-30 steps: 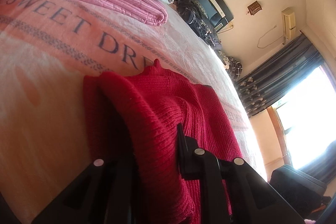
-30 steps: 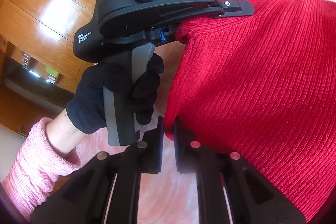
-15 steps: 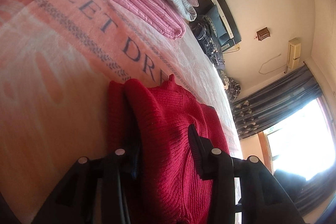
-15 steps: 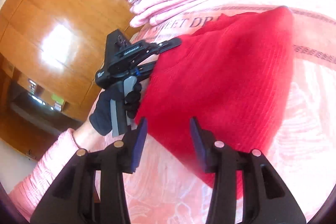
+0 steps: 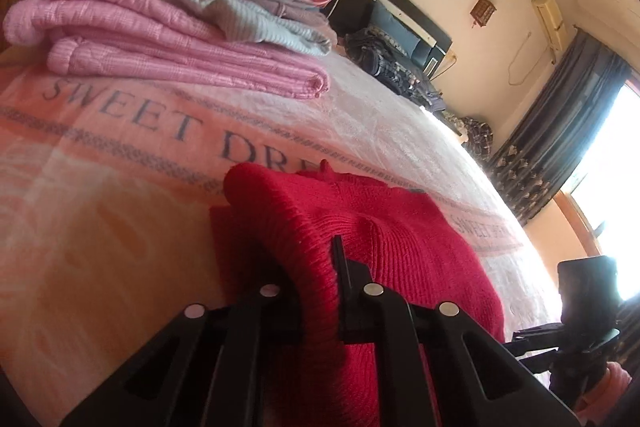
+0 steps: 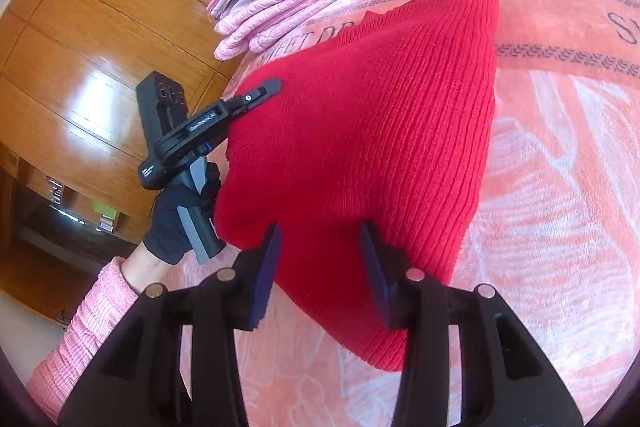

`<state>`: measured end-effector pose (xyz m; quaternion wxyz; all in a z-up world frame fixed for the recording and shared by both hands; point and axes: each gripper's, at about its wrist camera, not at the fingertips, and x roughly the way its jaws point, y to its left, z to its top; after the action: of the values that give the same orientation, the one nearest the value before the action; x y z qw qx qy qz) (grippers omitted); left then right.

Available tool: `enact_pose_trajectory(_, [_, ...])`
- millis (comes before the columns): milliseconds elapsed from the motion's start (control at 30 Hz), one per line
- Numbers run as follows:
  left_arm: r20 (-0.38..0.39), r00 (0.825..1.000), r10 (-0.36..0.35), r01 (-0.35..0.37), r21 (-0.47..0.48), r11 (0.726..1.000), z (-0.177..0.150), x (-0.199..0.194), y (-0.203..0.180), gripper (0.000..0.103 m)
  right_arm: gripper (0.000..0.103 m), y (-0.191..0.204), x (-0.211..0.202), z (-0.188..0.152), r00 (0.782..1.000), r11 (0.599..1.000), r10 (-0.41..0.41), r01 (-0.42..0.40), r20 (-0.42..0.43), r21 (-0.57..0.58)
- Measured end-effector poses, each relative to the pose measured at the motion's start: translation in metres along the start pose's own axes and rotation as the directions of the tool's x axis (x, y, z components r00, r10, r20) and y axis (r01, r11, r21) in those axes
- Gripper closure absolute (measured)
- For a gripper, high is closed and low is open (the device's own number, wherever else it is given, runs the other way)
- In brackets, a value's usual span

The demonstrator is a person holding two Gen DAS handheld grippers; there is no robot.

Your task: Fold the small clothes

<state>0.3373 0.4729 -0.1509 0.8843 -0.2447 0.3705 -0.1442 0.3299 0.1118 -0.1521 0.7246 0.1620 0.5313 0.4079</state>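
1. The left gripper (image 5: 316, 291) has its jaws closed narrowly on a rolled edge of the red ribbed sweater (image 5: 400, 247), with the knit pinched between the two black fingers and bulging up over them.
2. From the right wrist view, the same left gripper (image 6: 264, 93) meets the sweater's left edge, its upper finger lying on top of the fabric; a hand in a black glove (image 6: 176, 219) grips its handle, and a pink knit sleeve (image 6: 84, 327) covers the forearm.
3. The right gripper (image 6: 320, 267) stands with its jaws wide apart and holds nothing; the lower part of the sweater (image 6: 372, 147) shows between and beyond its blue-padded fingers (image 6: 264, 279).
4. The sweater lies on the bed in a folded shape, broad at the near end and narrowing to a rounded corner at the far end.
5. Under it spreads a pink and orange blanket (image 6: 560, 187) with a patterned band and the printed words "SWEET DRE", the rest being hidden by the sweater.
6. Behind the sweater sits a stack of folded clothes (image 5: 168, 15) in pink and grey, resting on the same blanket (image 5: 100, 227).
7. Further out, the left wrist view shows dark curtains (image 5: 560, 131) beside a bright window, and the right wrist view shows wooden panelling (image 6: 80, 47) beside the bed.
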Motion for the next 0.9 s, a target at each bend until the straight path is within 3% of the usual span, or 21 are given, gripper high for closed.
enact_pose_trajectory(67, [-0.006,0.999,-0.036,0.035,-0.081,0.996,-0.003,0.005,0.015,0.091,0.062,0.0,0.005,0.0,1.0,1.0,-0.005,0.005,-0.009,0.0])
enact_pose_trajectory(200, [-0.013,0.999,-0.046,0.045,-0.071,0.996,0.002,0.001,0.013,0.087,0.062,0.004,0.007,-0.004,1.0,0.999,-0.023,0.023,-0.019,-0.026])
enact_pose_trajectory(267, [-0.016,0.999,-0.033,0.032,-0.069,0.997,0.003,-0.007,0.01,0.067,0.062,0.003,0.003,-0.005,1.0,1.0,-0.013,0.013,-0.019,-0.017])
enact_pose_trajectory(333, [-0.012,0.999,-0.052,0.051,-0.105,0.993,-0.001,-0.019,0.012,0.061,0.061,0.003,-0.005,-0.008,1.0,1.0,-0.01,0.009,-0.019,-0.018])
enact_pose_trajectory(433, [-0.026,0.998,-0.059,0.054,-0.164,0.985,-0.024,-0.037,0.011,0.06,0.058,0.008,-0.019,-0.015,0.999,0.998,-0.044,0.043,-0.018,-0.047])
enact_pose_trajectory(667, [-0.061,0.996,-0.066,0.059,-0.11,0.992,-0.086,-0.078,-0.028,0.059,0.054,-0.014,-0.035,-0.033,0.996,0.996,-0.083,0.084,-0.044,0.042])
enact_pose_trajectory(767, [-0.102,0.995,0.019,-0.024,-0.043,0.999,-0.094,-0.073,-0.046,0.054,0.055,-0.024,-0.025,-0.038,0.993,0.993,-0.078,0.084,-0.084,0.079])
enact_pose_trajectory(900, [-0.151,0.985,0.079,-0.086,-0.043,0.995,-0.103,-0.057,-0.044,0.056,0.074,-0.029,-0.021,-0.043,0.995,0.994,-0.027,0.037,-0.099,0.099])
